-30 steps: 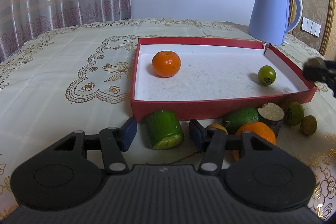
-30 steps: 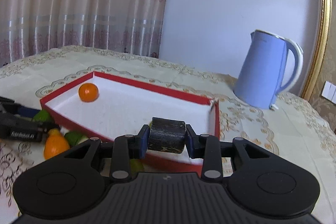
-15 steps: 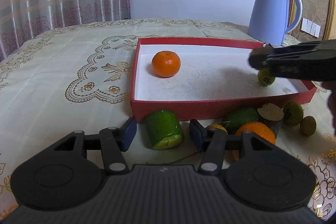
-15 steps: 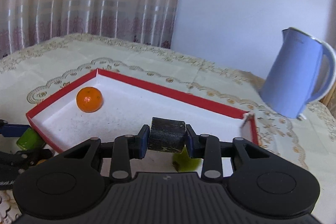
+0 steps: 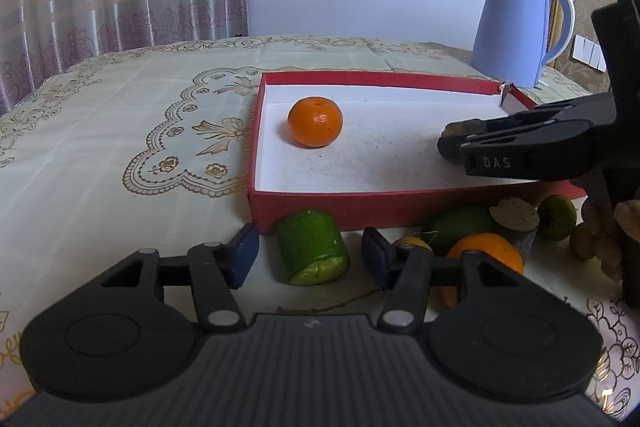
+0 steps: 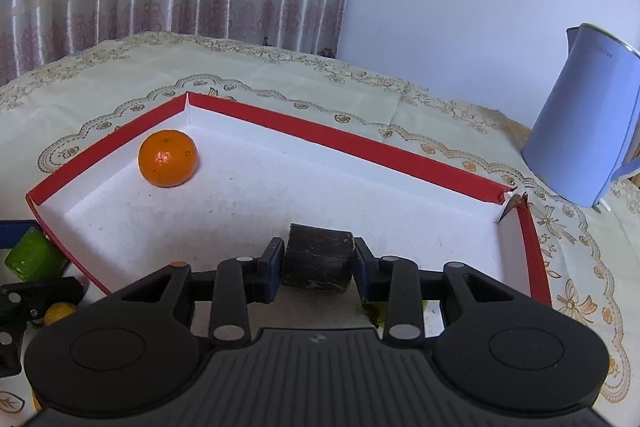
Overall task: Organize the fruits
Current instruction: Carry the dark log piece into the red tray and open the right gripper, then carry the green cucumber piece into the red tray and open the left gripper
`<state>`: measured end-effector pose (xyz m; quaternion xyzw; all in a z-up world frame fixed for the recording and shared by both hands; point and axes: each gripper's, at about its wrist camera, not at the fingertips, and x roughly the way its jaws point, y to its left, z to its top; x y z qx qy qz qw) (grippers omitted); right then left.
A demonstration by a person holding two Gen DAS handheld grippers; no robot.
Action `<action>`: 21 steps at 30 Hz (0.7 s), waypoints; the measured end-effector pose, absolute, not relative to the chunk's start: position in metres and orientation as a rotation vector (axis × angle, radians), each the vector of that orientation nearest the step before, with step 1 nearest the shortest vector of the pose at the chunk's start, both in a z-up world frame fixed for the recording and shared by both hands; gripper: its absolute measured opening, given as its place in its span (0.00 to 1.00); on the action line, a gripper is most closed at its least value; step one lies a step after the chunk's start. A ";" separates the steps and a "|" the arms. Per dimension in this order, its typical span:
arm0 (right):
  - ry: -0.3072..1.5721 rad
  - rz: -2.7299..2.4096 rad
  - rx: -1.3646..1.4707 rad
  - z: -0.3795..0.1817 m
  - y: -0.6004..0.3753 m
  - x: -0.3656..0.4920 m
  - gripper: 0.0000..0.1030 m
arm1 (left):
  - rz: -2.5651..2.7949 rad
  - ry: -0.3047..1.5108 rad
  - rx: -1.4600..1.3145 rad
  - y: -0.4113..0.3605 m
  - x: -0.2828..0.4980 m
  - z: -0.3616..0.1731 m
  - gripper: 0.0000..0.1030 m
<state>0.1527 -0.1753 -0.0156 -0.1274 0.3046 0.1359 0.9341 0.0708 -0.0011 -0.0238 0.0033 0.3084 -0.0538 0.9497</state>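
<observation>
A red tray (image 5: 328, 211) with a white floor holds an orange (image 5: 315, 121) at its far left; the tray (image 6: 340, 137) and orange (image 6: 168, 158) also show in the right wrist view. My right gripper (image 6: 318, 265) is shut on a dark cut fruit chunk (image 6: 318, 259) and holds it low over the tray's right part; it shows from the side in the left wrist view (image 5: 452, 143). My left gripper (image 5: 310, 255) is open, its fingers on either side of a green cut chunk (image 5: 312, 245) on the table in front of the tray.
Several fruits lie before the tray's front wall: a green one (image 5: 456, 227), an orange (image 5: 486, 253), a dark cut chunk (image 5: 514, 223), small green ones (image 5: 556, 211). A blue kettle (image 5: 516, 31) stands behind the tray's right corner. Curtains hang behind the table.
My right gripper has carried the dark chunk leftward and down over the tray, now hiding the small green fruit inside. The left gripper has stayed still.
</observation>
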 end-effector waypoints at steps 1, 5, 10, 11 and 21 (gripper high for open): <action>0.622 0.277 -0.254 -0.015 -0.176 0.153 0.43 | -0.110 0.627 0.006 -0.001 0.071 -0.024 0.53; 0.599 0.272 -0.242 -0.008 -0.179 0.146 0.70 | -0.110 0.628 0.009 -0.002 0.071 -0.024 0.53; 0.539 0.254 -0.173 0.011 -0.200 0.114 0.75 | -0.109 0.629 0.015 -0.001 0.071 -0.024 0.54; 0.530 0.244 -0.154 0.014 -0.206 0.106 0.78 | -0.109 0.629 0.015 -0.002 0.071 -0.024 0.54; 0.528 0.011 -0.035 0.005 -0.277 0.032 0.83 | -0.110 0.629 0.017 0.000 0.070 -0.025 0.54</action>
